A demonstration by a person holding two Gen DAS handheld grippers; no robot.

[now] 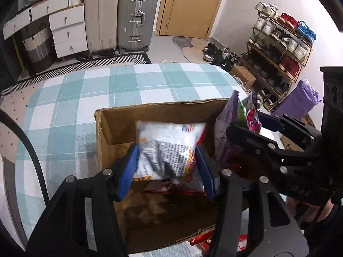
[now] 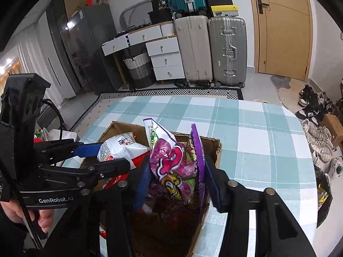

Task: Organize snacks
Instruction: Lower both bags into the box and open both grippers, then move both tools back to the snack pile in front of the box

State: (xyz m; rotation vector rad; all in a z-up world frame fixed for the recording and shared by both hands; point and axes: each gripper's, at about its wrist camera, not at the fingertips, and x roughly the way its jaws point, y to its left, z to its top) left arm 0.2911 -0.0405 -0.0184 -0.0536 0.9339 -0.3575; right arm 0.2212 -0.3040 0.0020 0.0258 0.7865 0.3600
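Note:
An open cardboard box (image 1: 160, 105) (image 2: 217, 147) stands on the teal checked tablecloth (image 1: 128, 85). My left gripper (image 1: 167, 167) reaches down into the box. Its blue pads (image 1: 128, 167) sit against both sides of a crumpled white snack bag (image 1: 167, 141) (image 2: 120, 147), which leans on the far wall. My right gripper (image 2: 176, 182) is at the box's right side, pads against a purple snack bag (image 2: 171, 165) (image 1: 225, 124) that stands upright above the rim. Red packets (image 1: 167, 189) lie in the box under the white bag.
More red packets (image 1: 199, 240) lie on the table at the box's near edge. A hand (image 2: 42, 216) holds the left gripper's handle. Beyond the table are suitcases (image 1: 137, 17), white drawers (image 1: 67, 32), a shoe rack (image 1: 278, 49) and loose shoes (image 2: 317, 132).

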